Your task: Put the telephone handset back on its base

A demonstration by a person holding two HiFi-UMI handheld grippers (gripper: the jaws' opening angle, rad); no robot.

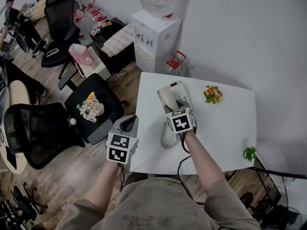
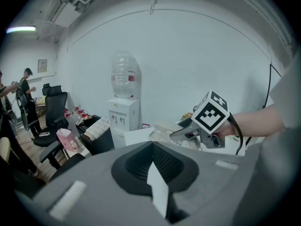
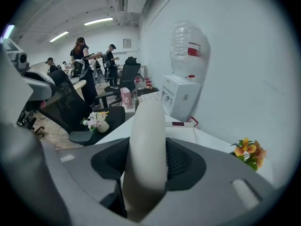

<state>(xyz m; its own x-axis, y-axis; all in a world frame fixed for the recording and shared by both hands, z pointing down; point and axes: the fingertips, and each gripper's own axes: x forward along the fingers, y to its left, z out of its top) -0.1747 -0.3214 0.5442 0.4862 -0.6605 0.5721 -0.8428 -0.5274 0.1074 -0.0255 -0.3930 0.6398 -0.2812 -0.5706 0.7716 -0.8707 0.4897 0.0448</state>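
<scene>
Right gripper (image 3: pixel 148 161) is clenching the handset (image 1: pixel 166 98), and should be lining it squarely over the base (image 1: pixel 182 96) mid-frame; left gripper (image 1: pixel 128 124) is hanging closed, empty.

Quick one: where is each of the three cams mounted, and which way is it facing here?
Head view: on the person's head, looking steeply down at the table, phone base, both forearms, left gripper, and right gripper clamping the handset.
Left gripper view: on the left gripper, facing the water dispenser; own jaws together, empty; the right hand shows.
Right gripper view: on the right gripper, facing along the handset toward the water dispenser; no arm shows.
Shared: all three show the water dispenser.
</scene>
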